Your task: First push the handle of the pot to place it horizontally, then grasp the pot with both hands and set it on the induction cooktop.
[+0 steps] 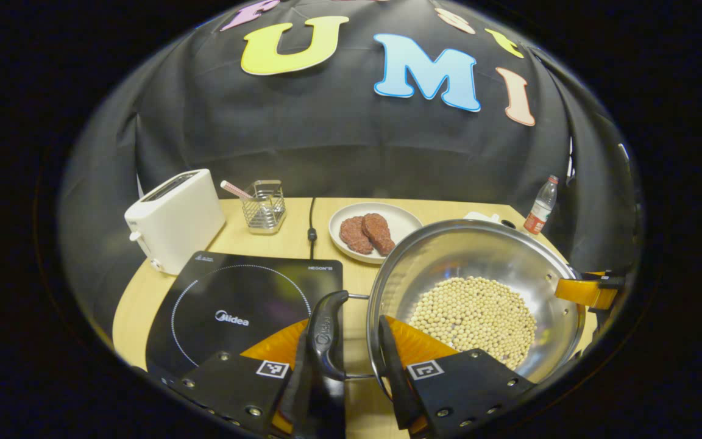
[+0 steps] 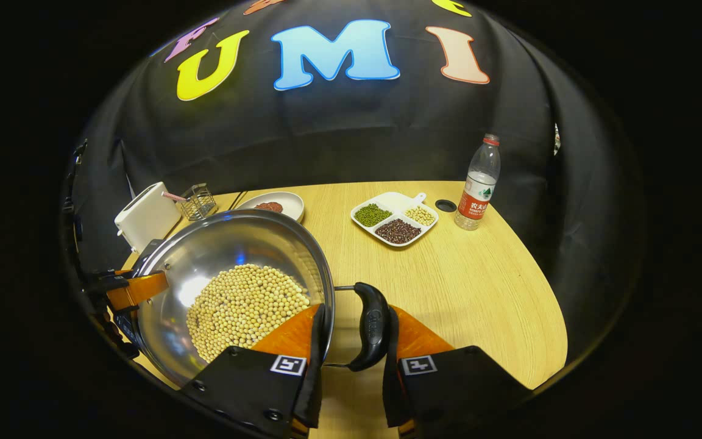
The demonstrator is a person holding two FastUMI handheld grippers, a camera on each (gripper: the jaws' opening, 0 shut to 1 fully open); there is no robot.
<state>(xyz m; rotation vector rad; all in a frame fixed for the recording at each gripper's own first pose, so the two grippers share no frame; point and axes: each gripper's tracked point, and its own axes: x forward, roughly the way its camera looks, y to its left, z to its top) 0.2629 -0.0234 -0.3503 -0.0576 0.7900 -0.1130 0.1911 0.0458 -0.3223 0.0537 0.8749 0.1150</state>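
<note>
Now the pot [image 1: 479, 292], loaded with pale beans, sits between the two tongs with a side handle in each. In the left gripper view the left tongs [image 1: 351, 360] straddle the near handle [image 1: 326, 332], jaws apart around it; in the right gripper view the right tongs [image 2: 354, 341] bracket the opposite handle [image 2: 370, 326], though whether they press it I cannot tell. The induction cooktop [image 1: 235, 305] lies at ten o'clock from the left tongs, just beside the pot on the counter [image 2: 460, 286], so the carry likely runs that way, with the left tongs nearer.
</note>
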